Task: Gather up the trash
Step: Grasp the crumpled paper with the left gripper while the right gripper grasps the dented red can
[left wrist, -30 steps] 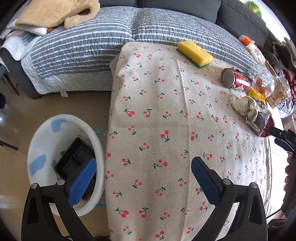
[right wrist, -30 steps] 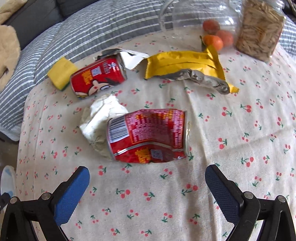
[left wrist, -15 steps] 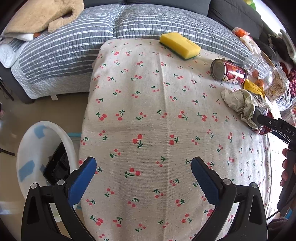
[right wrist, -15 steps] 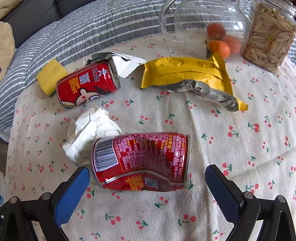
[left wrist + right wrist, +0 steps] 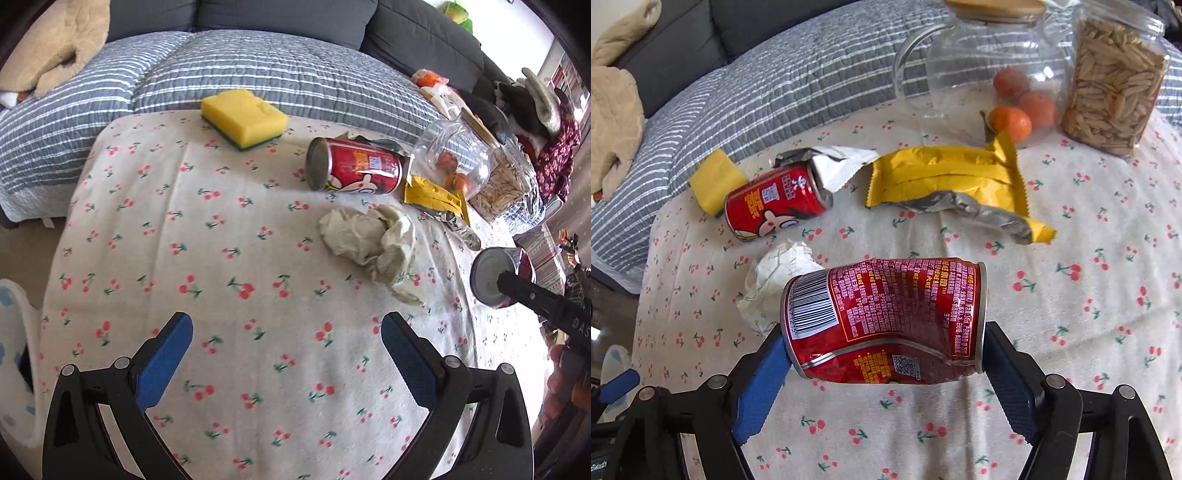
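1. Nearest you, between your right tongs (image 5: pixel 882 363), the dented red can (image 5: pixel 886 317) lies crosswise, one blue pad on its base and the other on its top rim. The jaws have just been closing, and they appear to press on both ends, so I judge it gripped end to end, the way its length fits the span.
2. Over bare cherry-print cloth on the counter (image 5: pixel 221 258), your left tongs (image 5: pixel 286 354) stand spread with nothing between them, likely free for the next piece.
3. Just beyond the gripped can sits the crumpled paper (image 5: pixel 775 284), close beside its barcode end; it looks light and should squash easily.
4. Farther back lie the second red can (image 5: pixel 775 201) on its side, a torn white wrapper (image 5: pixel 842 164) at its top end, and the yellow wrapper (image 5: pixel 945 175), opened so its foil lining shows.
5. A yellow sponge (image 5: pixel 243 118) rests at the counter's far edge; probably not trash.
6. Farthest, the round glass jar (image 5: pixel 979 70) holds small oranges, and the square jar (image 5: pixel 1115 81) is full of seeds. Both read as keepers.
7. A white basin (image 5: pixel 14 332) shows only as a sliver at the left edge; contents cannot be told.
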